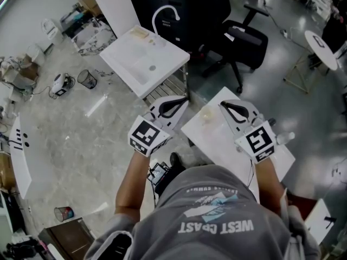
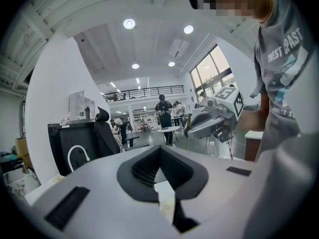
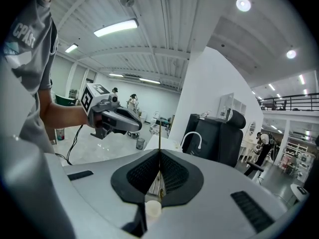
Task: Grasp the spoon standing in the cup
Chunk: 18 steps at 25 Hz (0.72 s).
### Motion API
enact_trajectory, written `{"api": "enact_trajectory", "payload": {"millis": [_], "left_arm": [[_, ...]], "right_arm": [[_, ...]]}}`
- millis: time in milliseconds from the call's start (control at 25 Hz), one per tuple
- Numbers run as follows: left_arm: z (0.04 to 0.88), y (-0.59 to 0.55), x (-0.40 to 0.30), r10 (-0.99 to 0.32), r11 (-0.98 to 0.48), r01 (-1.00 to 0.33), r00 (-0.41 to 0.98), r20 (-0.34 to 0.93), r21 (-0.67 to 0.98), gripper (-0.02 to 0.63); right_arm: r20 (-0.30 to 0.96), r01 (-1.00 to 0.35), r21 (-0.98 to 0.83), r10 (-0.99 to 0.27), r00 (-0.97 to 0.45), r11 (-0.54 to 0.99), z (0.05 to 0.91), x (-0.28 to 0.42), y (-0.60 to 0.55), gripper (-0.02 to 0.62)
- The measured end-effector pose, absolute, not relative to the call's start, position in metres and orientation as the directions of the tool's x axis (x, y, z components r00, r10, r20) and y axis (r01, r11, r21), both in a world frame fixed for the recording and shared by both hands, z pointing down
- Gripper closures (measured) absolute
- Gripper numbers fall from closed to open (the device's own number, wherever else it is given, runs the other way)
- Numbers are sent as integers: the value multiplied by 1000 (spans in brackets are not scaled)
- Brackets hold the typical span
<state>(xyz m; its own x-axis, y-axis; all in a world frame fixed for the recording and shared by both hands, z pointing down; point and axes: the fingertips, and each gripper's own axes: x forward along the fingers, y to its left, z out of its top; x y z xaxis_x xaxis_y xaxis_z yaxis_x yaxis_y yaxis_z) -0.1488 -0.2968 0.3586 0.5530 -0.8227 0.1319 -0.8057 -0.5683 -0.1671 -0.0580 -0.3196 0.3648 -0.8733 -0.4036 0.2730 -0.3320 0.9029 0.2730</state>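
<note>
My right gripper is shut on a thin spoon handle, which stands upright out of the jaw tips. In the left gripper view the same spoon hangs below the right gripper as a yellowish rod. In the head view a pale translucent cup sits on a small white table, just left of the right gripper. My left gripper hovers beside the table's left edge with its jaws together and nothing between them. The spoon's bowl is hidden.
A white sink unit with a curved faucet stands ahead, and a black office chair is to its right. A clear bottle lies at the table's right edge. A wire bin and clutter sit on the floor at left.
</note>
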Motion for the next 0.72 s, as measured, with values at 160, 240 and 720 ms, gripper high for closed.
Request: {"api": "enact_trajectory", "payload": {"millis": [160,240,720], "left_arm": [[361,-299,-147,-819,-574,-802,556,141,-165,604],[362,-299,-146,-817,-576,-802,558,145,-161,604],[381,-297,-150,-824,-563,-813,539,176,-149,604]], "right_arm": [[274,-332,271,-403,-873,904,366,-57,-321,562],[278,-327,269,-398,-874,906,368,-56,-322,562],[296,-309,227,-368,-882,924,387,-60,-325,563]]}}
